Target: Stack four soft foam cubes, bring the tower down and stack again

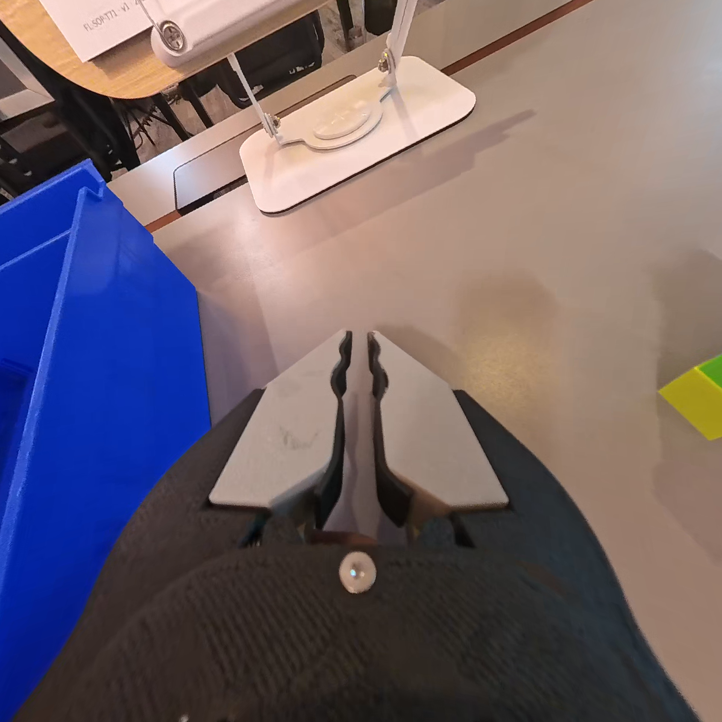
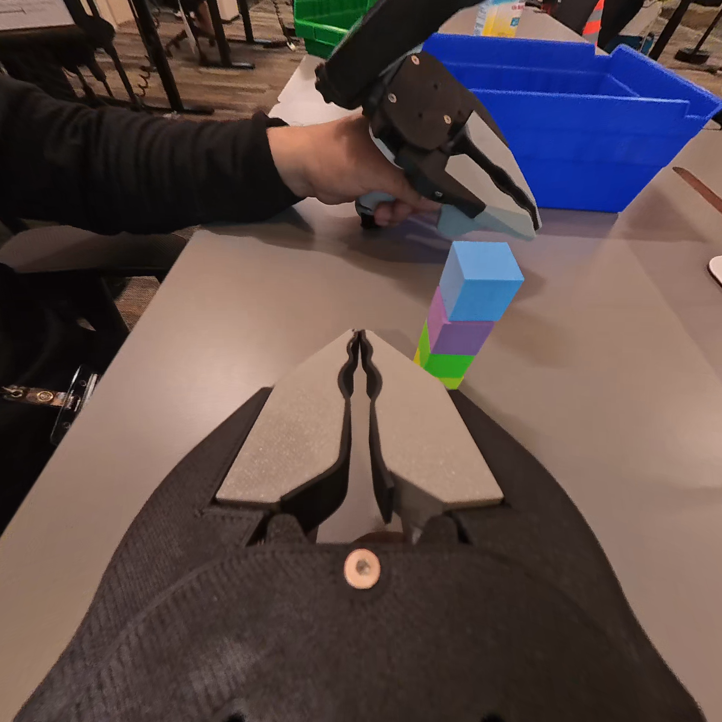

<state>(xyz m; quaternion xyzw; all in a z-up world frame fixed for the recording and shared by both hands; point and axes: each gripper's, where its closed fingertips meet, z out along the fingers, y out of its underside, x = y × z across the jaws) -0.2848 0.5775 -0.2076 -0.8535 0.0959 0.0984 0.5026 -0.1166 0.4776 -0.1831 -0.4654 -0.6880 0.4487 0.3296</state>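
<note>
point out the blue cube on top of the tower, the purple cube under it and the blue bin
blue cube (image 2: 490, 297), right wrist view, on its front face
purple cube (image 2: 463, 338), right wrist view, on its front face
blue bin (image 2: 586, 172), right wrist view, on its near outer wall

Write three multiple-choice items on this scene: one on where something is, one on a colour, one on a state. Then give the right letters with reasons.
1. Where does the left gripper hang?
A. Just above the tower's top, on its far side
B. Inside the blue bin
C. Flat on the table

2. Which colour is the top cube of the tower?
A. Green
B. Light blue
C. Purple

3. How do the right gripper's fingertips stand?
A. Spread around a cube
B. Clamped on the bin's wall
C. Together, with nothing between them

Answers:
1 A: in the right wrist view its tips show just over the blue cube, in front of the blue bin.
2 B: light blue tops purple, green and yellow.
3 C: the tips meet over the bare table, beside the tower.
</note>
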